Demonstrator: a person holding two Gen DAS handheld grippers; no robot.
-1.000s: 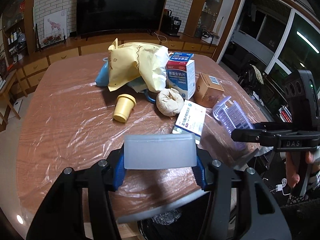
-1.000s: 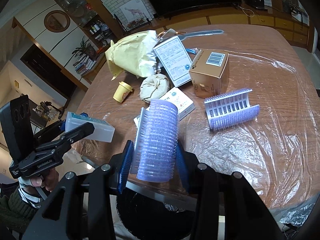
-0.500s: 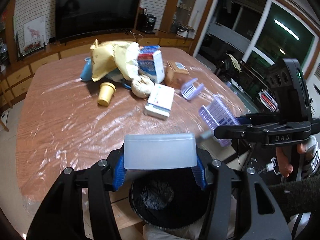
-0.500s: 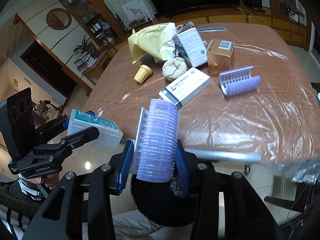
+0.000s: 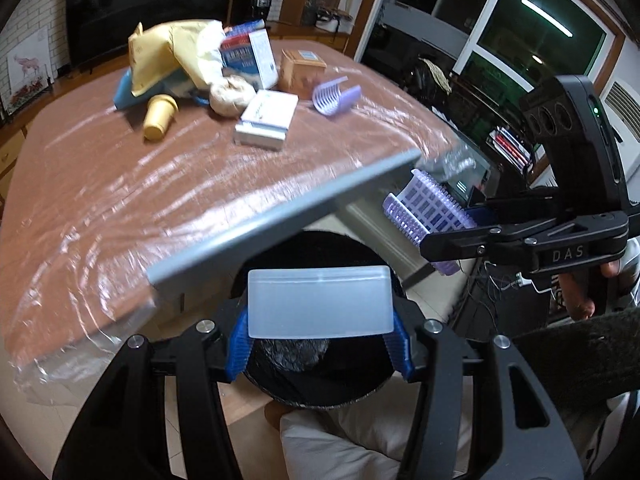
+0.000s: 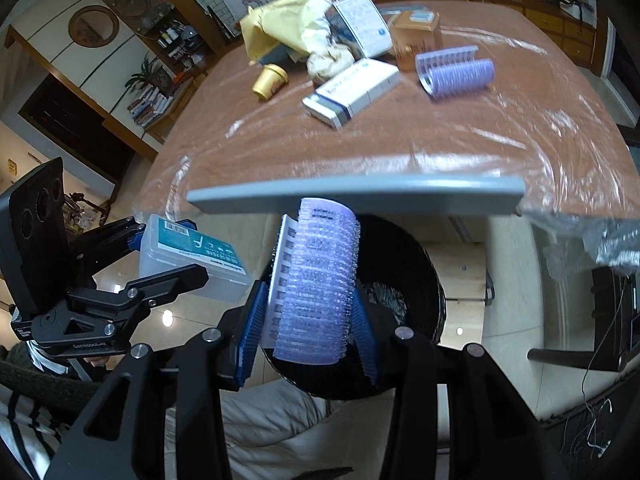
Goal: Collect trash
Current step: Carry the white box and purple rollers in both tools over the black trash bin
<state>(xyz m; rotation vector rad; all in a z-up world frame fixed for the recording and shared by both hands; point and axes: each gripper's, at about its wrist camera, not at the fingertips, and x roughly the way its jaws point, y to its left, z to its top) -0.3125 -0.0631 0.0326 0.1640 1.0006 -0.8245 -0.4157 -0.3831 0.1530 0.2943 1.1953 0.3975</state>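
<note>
- Now your left tool [image 5: 320,344] clamps the frosted plastic box [image 5: 319,301] directly above the black bin [image 5: 360,384], placed for a clean drop.
- Your right tool [image 6: 308,328] grips the purple hair roller [image 6: 316,284] over that bin too.
- More trash waits far back on the worktop [image 5: 120,200].

"DAS" in raised letters on the right hand-held gripper [image 5: 436,240], box [image 6: 352,88] print on bench too blurred to read
</note>
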